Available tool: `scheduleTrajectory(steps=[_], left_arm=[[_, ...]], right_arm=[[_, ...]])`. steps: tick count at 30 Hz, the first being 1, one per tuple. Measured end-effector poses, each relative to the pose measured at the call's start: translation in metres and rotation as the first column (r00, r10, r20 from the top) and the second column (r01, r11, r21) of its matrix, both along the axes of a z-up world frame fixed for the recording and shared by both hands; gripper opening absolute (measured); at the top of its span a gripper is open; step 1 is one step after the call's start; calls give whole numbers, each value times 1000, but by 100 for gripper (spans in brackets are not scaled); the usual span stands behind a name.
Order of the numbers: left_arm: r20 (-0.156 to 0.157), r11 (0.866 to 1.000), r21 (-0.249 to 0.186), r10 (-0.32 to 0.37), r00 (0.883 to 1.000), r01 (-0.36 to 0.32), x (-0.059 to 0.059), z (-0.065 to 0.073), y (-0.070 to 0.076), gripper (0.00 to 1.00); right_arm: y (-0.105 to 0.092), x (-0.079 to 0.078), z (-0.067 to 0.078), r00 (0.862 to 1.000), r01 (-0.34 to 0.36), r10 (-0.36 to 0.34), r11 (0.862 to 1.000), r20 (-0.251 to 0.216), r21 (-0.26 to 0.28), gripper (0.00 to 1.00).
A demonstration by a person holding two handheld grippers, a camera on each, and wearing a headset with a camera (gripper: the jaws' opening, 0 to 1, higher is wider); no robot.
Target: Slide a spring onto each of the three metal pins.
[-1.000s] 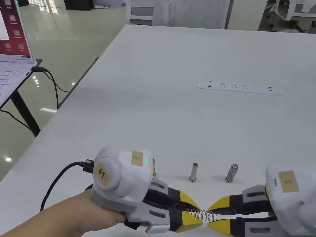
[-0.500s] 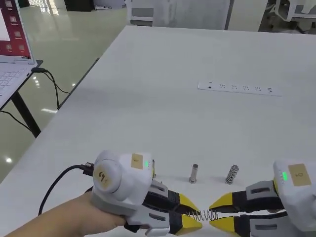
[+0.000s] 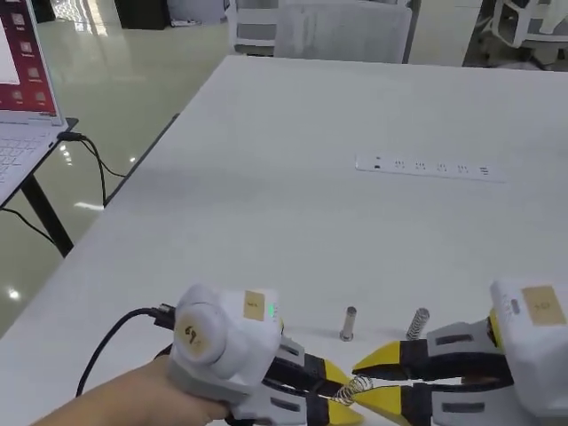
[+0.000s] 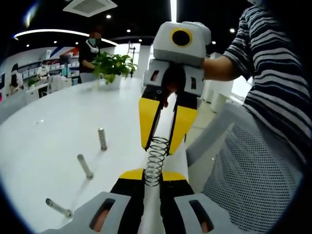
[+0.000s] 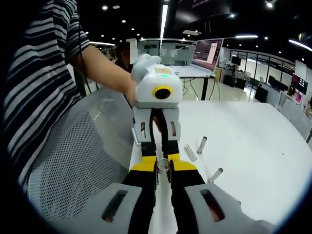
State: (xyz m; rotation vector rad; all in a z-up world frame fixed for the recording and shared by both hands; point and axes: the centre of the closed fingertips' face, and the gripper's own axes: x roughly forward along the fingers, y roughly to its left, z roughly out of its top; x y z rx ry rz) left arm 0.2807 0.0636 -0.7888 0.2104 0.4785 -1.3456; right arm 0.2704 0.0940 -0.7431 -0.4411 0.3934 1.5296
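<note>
Left hand-held gripper (image 4: 152, 176): rises from 6 o'clock of its own view. The jaws are nearly together and pinch the near end of the spring (image 4: 156, 158).
Right hand-held gripper (image 4: 159, 146): faces the left one tip to tip, coming down from 12 o'clock in the left gripper view. Its yellow jaws are narrow and closed on the spring's far end.
Spring: held off the bench (image 3: 293, 204) between the 2 pairs of yellow tips. In the head view it sits at 6 o'clock and slants up toward the right hand-held gripper. In the right gripper view it shows end-on as a small ring at the jaw tips.
Sprung pin (image 4: 102, 139): on the bench at 9 o'clock in the left gripper view, with a coil already around it. In the head view it stands upright at 1 o'clock of the held spring, apart from both sets of jaws.
Mid pin (image 4: 85, 166): bare, near the sprung pin. In the head view it stands upright at 9 o'clock of the sprung pin, not touching it.
Near pin (image 4: 58, 208): bare, at 8 o'clock in the left gripper view. Whether it leans cannot be told through the fisheye.
Power strip (image 3: 430, 167): lies flat at 12 o'clock of the pins, well apart from them.
Cable (image 3: 115, 333): black, runs from the back of the left hand-held gripper toward 8 o'clock.
Laptop (image 3: 18, 89): open, at 10 o'clock of the head view, on a separate stand off the bench.
Sleeve (image 4: 263, 73): striped, at 2 o'clock of the left gripper view, behind the right hand-held gripper.
</note>
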Motion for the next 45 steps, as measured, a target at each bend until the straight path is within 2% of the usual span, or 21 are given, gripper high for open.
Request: scheduleTrajectory(steps=[7,10,22,24,28,35,40,45], left_arm=[[9,1000,-9,-13,1000,13,-2,4,-9,3],[15,1000,1,-21,1000,21,-3,4,-9,3],[-17,1000,-7,12,1000,-12,-1,5,-5,5],[-31,1000,-12,22,999,-23,0,5,-4,6],[-38,999,-8,37,999,-38,0,5,-2,11],[-41,998,-3,63,997,-63,1,2,5,13],[-54,996,0,84,995,-84,0,2,13,16],[-67,990,17,140,988,-139,3,-2,28,25]], right_arm=[[6,-2,4,1000,3,-3,1000,27,21,7],[7,-4,4,999,0,-1,1000,38,21,7],[8,-3,5,999,-8,7,1000,50,8,7],[7,-2,5,998,-10,10,1000,56,2,7],[7,0,5,998,-5,4,1000,62,1,7],[5,2,3,997,-3,4,1000,75,-16,7],[3,6,-2,996,5,-2,999,86,-35,7],[0,11,-5,995,22,-17,999,98,-47,7]])
